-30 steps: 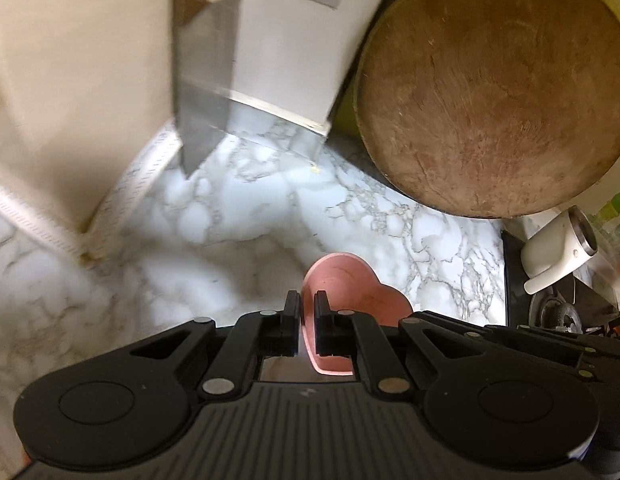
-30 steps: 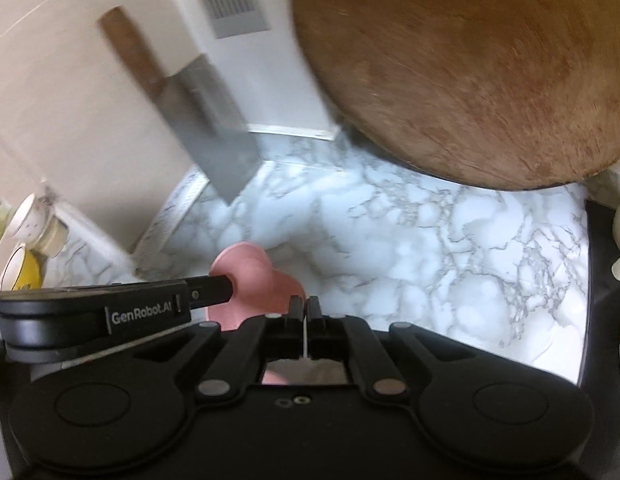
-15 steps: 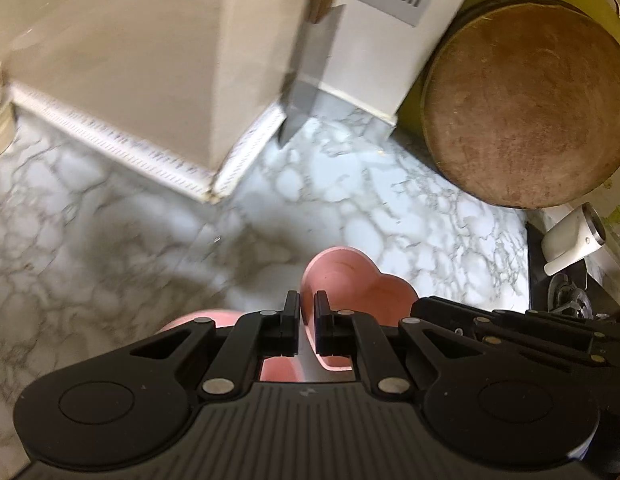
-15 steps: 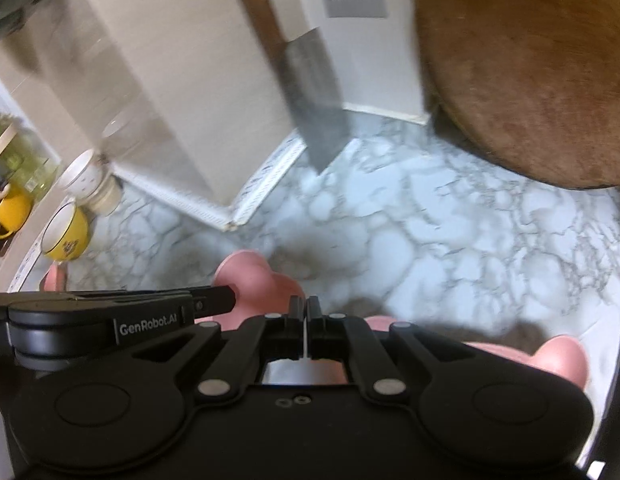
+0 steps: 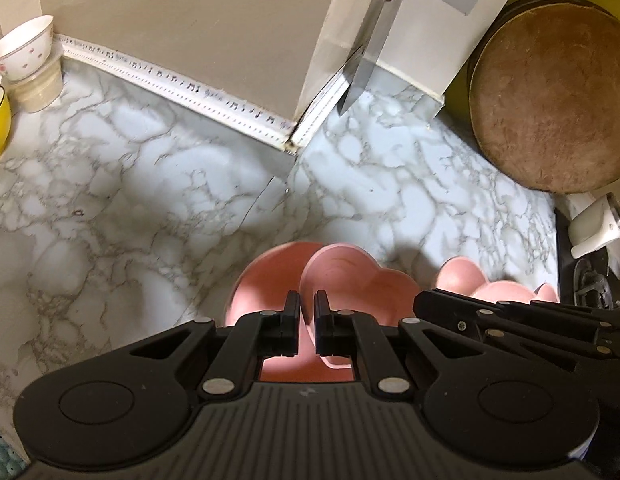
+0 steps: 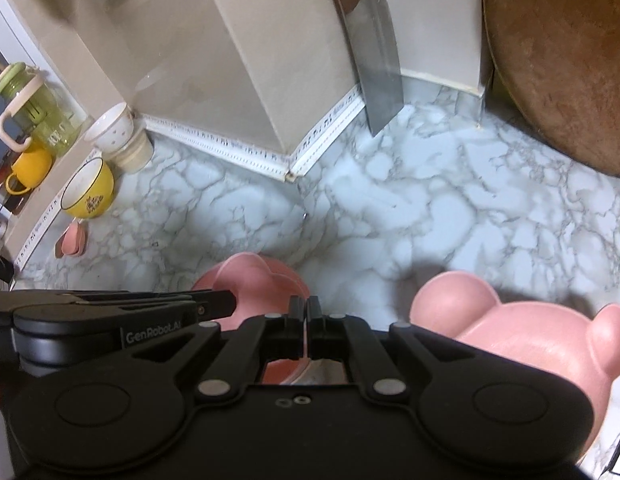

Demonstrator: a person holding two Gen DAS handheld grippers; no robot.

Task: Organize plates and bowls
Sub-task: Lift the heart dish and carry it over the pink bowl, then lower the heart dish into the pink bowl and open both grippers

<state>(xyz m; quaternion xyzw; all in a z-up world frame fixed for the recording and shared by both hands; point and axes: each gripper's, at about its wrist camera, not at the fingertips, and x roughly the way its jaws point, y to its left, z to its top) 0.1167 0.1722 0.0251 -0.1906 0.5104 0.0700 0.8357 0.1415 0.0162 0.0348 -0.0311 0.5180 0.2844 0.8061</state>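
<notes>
left claw (image 5: 305,316) | clamped on pink plate (image 5: 350,272) rim

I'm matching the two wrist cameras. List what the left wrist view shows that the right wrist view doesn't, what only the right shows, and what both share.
Only the left wrist view: a white appliance handle at the right edge, beside a dark stove part.

Only the right wrist view: a green jug, a yellow mug and a small pink dish on the far left.

Both: the marble counter, the cleaver, the round wooden board, the white bowl, the yellow bowl, pink bear-shaped dishes, and each gripper shut on a pink dish rim: left gripper, right gripper.
</notes>
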